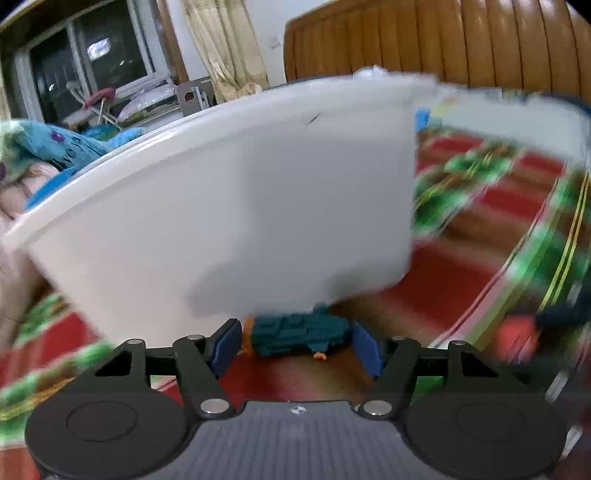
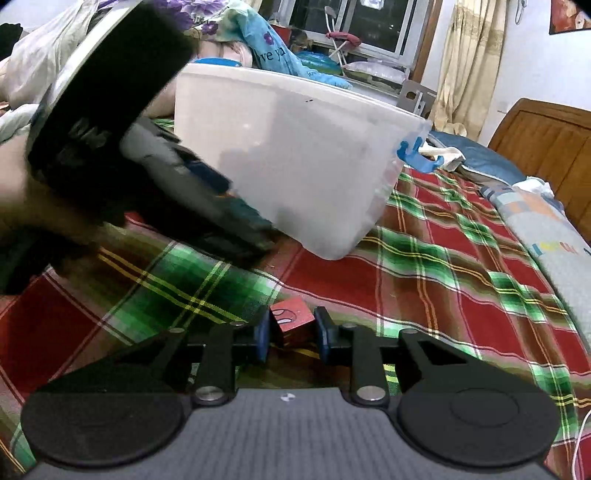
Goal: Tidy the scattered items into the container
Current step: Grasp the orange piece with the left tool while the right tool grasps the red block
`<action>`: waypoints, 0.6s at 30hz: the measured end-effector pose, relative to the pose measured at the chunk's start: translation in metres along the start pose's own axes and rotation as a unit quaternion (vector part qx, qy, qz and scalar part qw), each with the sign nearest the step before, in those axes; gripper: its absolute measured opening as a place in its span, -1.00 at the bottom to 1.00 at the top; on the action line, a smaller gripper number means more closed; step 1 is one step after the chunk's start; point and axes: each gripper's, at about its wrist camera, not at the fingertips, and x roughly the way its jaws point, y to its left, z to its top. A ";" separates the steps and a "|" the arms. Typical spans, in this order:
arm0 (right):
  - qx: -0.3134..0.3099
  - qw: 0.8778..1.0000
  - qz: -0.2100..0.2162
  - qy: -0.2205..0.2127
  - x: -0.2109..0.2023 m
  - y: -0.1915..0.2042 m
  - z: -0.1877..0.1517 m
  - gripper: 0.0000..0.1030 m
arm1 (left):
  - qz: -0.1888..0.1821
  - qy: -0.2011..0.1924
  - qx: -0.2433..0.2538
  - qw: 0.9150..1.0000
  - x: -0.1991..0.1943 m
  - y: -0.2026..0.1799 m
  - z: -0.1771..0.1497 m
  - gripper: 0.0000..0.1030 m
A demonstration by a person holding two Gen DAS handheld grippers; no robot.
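Toys aren't binned yet: your left gripper (image 1: 295,341) clamps the teal toy (image 1: 299,334) beside the bin (image 1: 221,206), your right gripper (image 2: 291,334) pinches the red block (image 2: 291,321) over the bed (image 2: 424,280).

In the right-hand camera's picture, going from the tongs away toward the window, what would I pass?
Right tongs around a small red block → plaid blanket → white plastic tub → blue clip at its corner → window.
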 end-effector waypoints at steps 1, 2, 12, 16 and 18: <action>0.001 1.000 0.001 -0.001 0.000 0.001 0.000 -0.45 | 0.007 0.001 0.001 1.000 -0.001 0.010 -0.006 0.35; 0.002 1.000 0.001 -0.001 0.001 0.002 0.000 -0.45 | 0.013 0.003 -0.006 1.000 -0.002 0.023 -0.013 0.35; 0.001 1.000 0.008 -0.002 0.003 0.014 0.009 -0.45 | -0.031 -0.026 -0.164 0.986 -0.024 0.081 -0.042 0.32; 0.000 1.000 0.012 0.001 0.006 0.020 0.011 -0.45 | -0.002 -0.012 -0.223 0.975 0.000 0.084 -0.029 0.39; 0.000 1.000 0.011 0.003 0.005 0.021 0.010 -0.45 | -0.052 0.002 -0.210 0.976 0.013 0.081 -0.025 0.34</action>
